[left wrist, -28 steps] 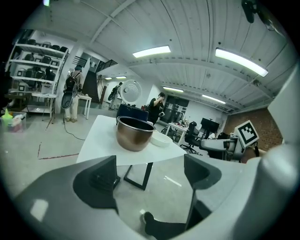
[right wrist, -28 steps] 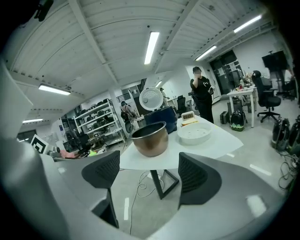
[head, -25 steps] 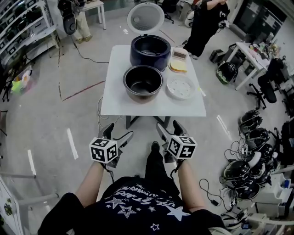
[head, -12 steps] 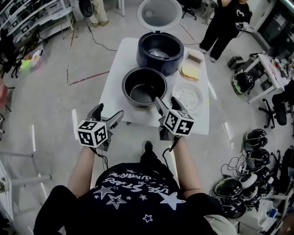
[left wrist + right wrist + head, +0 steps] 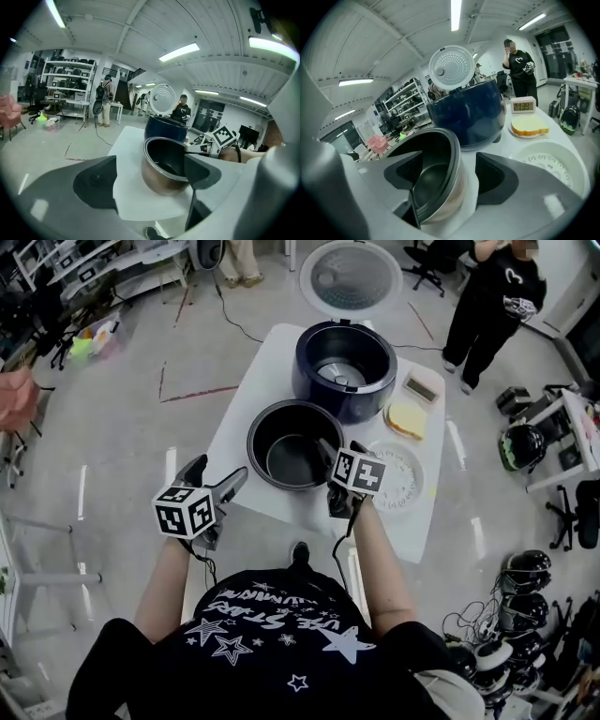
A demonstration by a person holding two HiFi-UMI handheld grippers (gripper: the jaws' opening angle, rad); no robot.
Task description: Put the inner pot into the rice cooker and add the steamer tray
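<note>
The dark inner pot (image 5: pixel 293 443) stands on the white table (image 5: pixel 253 399), in front of the dark blue rice cooker (image 5: pixel 345 367), whose lid (image 5: pixel 352 277) is up. The white steamer tray (image 5: pixel 403 474) lies to the pot's right. My right gripper (image 5: pixel 339 448) straddles the pot's right rim (image 5: pixel 454 150), one jaw inside and one outside. Its jaws have just closed a little, but bare table shows between the outer pad and the pot wall, so it is open. My left gripper (image 5: pixel 216 472) hangs open and empty off the table's near-left edge, facing the pot (image 5: pixel 164 168).
A slice of bread on a small plate (image 5: pixel 405 418) and a small clock (image 5: pixel 422 387) sit right of the cooker. A person (image 5: pixel 492 292) stands beyond the table's far right. Helmets (image 5: pixel 525 446) and cables lie on the floor at right, and shelves stand at far left.
Both grippers moved forward to the table. The right one travelled further, from below the table's near edge to the pot's right rim. The left one stops at the near-left edge.
</note>
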